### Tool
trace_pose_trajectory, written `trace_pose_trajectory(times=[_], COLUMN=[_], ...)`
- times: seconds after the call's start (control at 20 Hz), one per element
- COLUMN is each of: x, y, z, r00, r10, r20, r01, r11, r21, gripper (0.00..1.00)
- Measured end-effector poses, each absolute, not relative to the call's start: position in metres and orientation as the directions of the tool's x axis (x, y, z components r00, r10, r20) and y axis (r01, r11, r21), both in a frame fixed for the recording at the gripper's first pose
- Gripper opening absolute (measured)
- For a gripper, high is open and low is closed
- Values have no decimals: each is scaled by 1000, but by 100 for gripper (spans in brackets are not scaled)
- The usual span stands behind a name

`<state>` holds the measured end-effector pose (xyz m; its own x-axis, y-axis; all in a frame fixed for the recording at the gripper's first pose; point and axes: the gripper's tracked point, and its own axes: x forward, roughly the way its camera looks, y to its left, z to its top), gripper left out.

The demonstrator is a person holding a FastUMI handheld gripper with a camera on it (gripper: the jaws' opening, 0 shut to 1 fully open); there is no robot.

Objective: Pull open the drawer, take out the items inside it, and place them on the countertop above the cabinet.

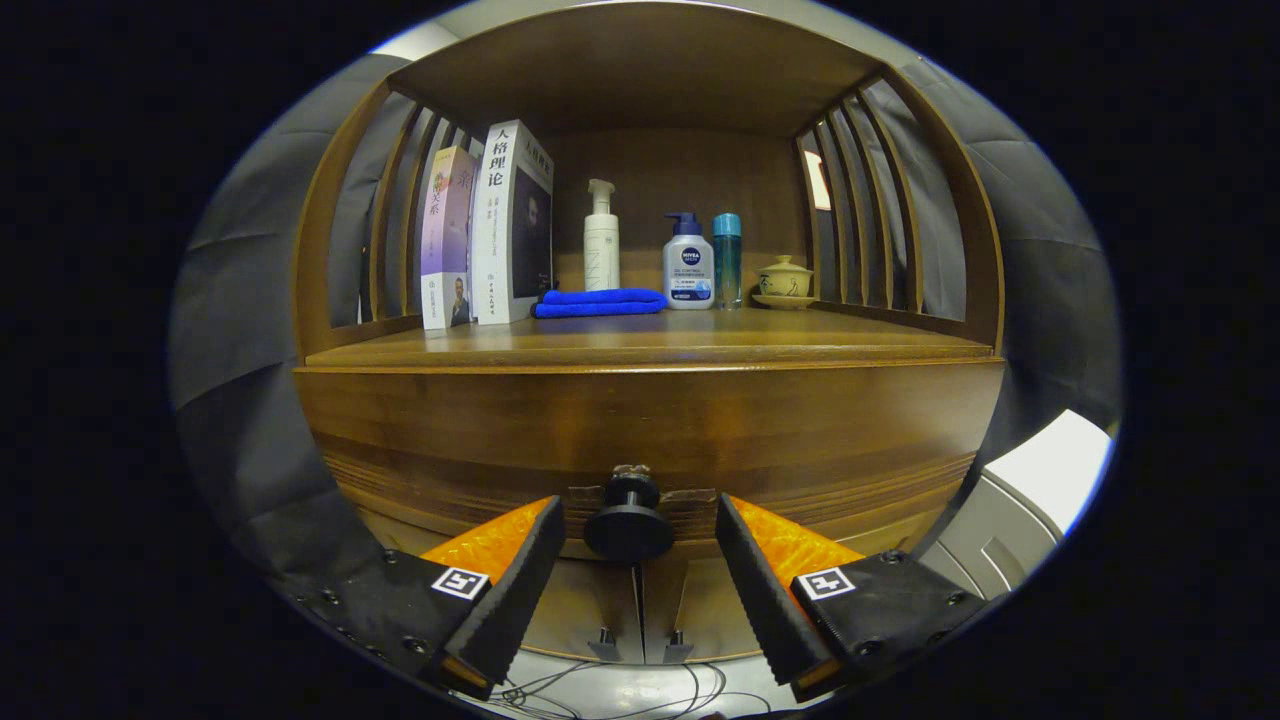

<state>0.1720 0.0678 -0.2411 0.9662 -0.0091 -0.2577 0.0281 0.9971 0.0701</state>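
A staged home corner inside a booth. A wooden cabinet (650, 420) holds books (490, 225), toiletry bottles (688, 262) and a lidded teacup (784, 280).

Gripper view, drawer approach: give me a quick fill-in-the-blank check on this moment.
1. The gripper is ____, a finger on each side of the drawer knob.
2. The drawer is ____.
3. The folded cloth on the countertop is ____.

Missing words: open; closed; blue

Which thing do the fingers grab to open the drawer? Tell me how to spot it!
Find the brown wooden cabinet. Below its countertop sits the closed drawer front, bearing a round black knob, between the open gripper fingertips. It is the only black round thing there.
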Motion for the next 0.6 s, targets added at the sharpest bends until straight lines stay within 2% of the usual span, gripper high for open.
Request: trace_pose_trajectory(times=[0.2,0.6], x=[175,175], y=[72,69], z=[-244,-249], r00=[968,966], r10=[-5,-13], r20=[-251,-259], r01=[19,26], r11=[998,999], r21=[53,44], gripper=[60,30])
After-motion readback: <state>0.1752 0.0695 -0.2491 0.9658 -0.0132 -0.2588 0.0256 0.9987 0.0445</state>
